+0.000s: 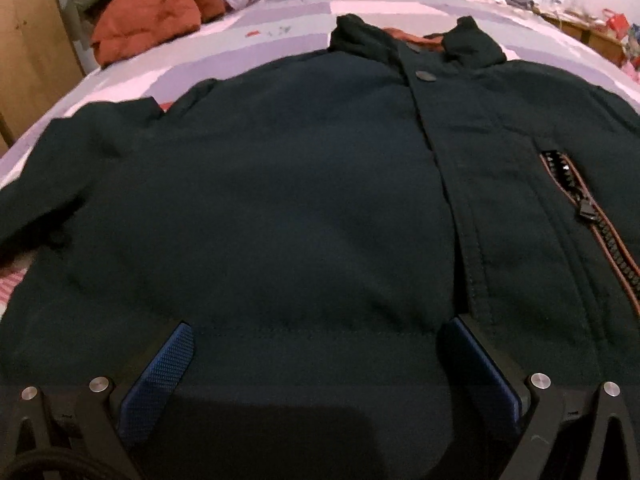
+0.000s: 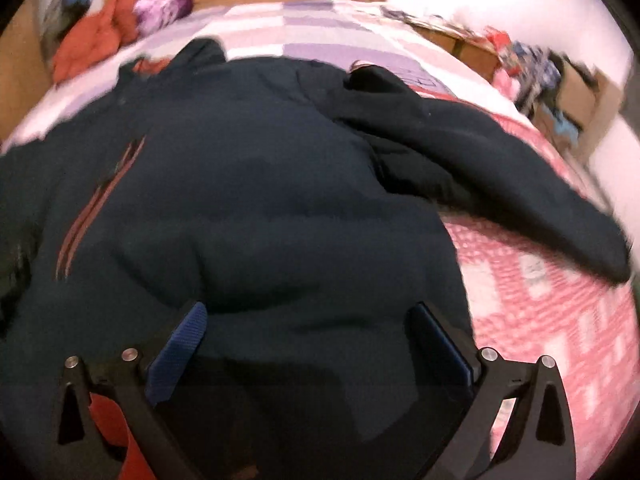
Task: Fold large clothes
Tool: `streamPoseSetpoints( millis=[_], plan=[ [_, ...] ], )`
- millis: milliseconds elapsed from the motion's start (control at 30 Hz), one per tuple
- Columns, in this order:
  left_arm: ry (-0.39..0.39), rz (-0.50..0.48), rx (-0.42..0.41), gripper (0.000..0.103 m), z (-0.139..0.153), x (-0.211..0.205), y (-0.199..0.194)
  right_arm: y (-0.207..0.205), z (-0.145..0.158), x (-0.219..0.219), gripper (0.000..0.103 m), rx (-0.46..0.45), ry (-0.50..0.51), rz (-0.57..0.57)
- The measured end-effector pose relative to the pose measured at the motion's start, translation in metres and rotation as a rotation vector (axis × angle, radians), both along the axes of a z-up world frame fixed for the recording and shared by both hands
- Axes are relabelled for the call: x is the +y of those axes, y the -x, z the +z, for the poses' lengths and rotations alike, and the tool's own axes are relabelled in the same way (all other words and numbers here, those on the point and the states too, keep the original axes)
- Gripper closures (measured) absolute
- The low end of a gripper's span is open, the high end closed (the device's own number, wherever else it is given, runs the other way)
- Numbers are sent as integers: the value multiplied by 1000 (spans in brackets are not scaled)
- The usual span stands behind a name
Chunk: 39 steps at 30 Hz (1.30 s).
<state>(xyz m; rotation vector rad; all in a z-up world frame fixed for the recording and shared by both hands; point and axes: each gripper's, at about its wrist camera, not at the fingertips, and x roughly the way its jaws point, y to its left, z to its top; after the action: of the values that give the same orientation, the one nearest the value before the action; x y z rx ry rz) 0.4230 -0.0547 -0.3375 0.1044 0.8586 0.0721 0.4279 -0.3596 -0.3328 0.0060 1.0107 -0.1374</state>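
A: The dark green padded jacket (image 1: 280, 200) lay spread on the checked bed (image 1: 280, 20); left tongs (image 1: 316, 360) and right tongs (image 2: 308, 344) stood apart over its hem.

B: The thick hem could slip out, I thought, and the sleeve (image 2: 500, 168) at right of the frame could drag.

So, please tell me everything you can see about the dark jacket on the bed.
The dark jacket lies front up, spread flat on the checked bedspread, collar toward the headboard. It looks like thick, slightly puffy navy fabric with an orange-brown lining at the collar. The front placket is closed, with a round snap; a slanted zip pocket edged in brown sits beside it. One sleeve stretches out sideways. Both the left hand-held gripper and the right hand-held gripper are open over the hem.
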Motion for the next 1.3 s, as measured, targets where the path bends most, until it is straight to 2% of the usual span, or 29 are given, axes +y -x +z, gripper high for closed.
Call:
streamPoseSetpoints(
  millis=[67, 167, 233, 333, 400, 467, 533, 667, 733, 833, 933, 1000, 1067, 1100, 1133, 1167, 1233, 1300],
  plan=[
    [-10, 1, -7, 0, -1, -2, 1, -11, -2, 4, 0, 2, 5, -11],
    [-2, 0, -10, 0, -2, -1, 0, -24, 1, 6, 0, -11, 51, 32],
    [-7, 1, -15, 0, -3, -1, 0, -28, 9, -12, 0, -29, 91, -32],
    [-20, 3, -27, 0, -3, -3, 1, -27, 12, -75, 0, -15, 110, -238],
    [-30, 4, -33, 0, -3, -4, 2, -23, 13, -118, 0, 12, 99, -317],
    [-37, 5, -37, 0, -3, -5, 2, -14, 22, -154, 0, 9, 158, -378],
    [-43, 6, -41, 0, -2, -5, 3, -3, 34, -194, 0, -10, 166, -432],
    [-63, 8, -49, 0, -2, -7, 4, 15, 51, -279, 0, -17, 52, -630],
    [-69, 8, -52, 0, -2, -7, 4, 29, 52, -329, 0, -33, -66, -786],
    [-74, 9, -56, 0, -2, -8, 4, 40, 37, -378, 0, -9, -223, -946],
    [-83, 10, -60, 0, -2, -9, 5, 29, 16, -402, 0, 32, -340, -1012],
    [-88, 11, -63, 0, -2, -9, 5, 17, 7, -409, 0, 17, -405, -1029],
    [-94, 11, -66, 0, -2, -10, 6, 3, 1, -409, 0, 11, -393, -1032],
    [-97, 12, -68, 0, -2, -10, 6, -4, 3, -409, 13, -16, -389, -1020],
    [-98, 12, -68, 0, -2, -10, 6, -6, 6, -411, 40, -48, -397, -1007],
    [-99, 12, -69, 0, -2, -11, 6, -5, 10, -413, 51, -57, -398, -1007],
    [-100, 12, -70, 0, -2, -11, 6, -9, 20, -413, 85, -98, -384, -1011],
    [-101, 12, -70, 0, -2, -10, 6, -10, 35, -414, 91, -140, -352, -988]
  ],
)
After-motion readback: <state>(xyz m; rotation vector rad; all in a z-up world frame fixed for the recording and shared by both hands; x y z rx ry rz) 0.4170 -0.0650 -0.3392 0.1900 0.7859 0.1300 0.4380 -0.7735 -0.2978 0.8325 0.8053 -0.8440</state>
